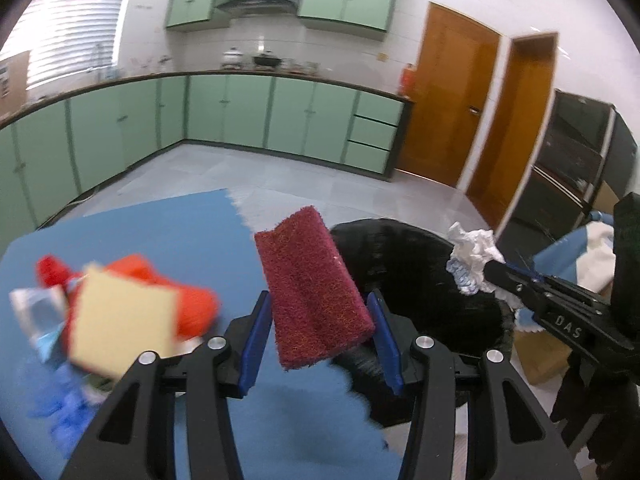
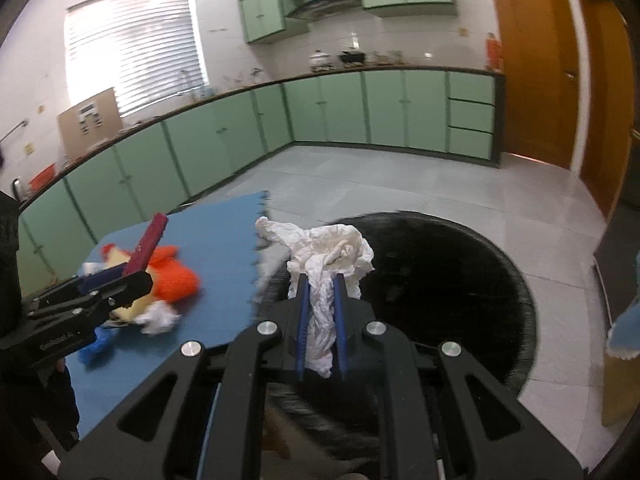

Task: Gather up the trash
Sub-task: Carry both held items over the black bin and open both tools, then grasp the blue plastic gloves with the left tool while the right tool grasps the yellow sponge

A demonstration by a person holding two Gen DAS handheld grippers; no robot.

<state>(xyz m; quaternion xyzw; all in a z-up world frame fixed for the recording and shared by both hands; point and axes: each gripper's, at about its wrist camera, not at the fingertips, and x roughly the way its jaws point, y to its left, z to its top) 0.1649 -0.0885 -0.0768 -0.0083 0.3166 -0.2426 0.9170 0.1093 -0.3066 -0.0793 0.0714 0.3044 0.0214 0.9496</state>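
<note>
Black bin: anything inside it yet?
The black bin shows only dark lining; no trash visible inside. The crumpled paper in the right gripper covers its near side, so that part can't be checked.

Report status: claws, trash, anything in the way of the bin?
Left claw shut on maroon scouring pad. Right claw shut on crumpled white paper, over the black bin. More trash left on blue mat. Nothing in the way.

Pale green cabinets (image 2: 360,108) line two walls under a dark countertop, with a blinded window (image 2: 136,44) above, a range hood (image 1: 254,4) between upper cupboards, and orange wooden doors (image 1: 452,100) beyond the grey tiled floor (image 2: 400,184).
</note>
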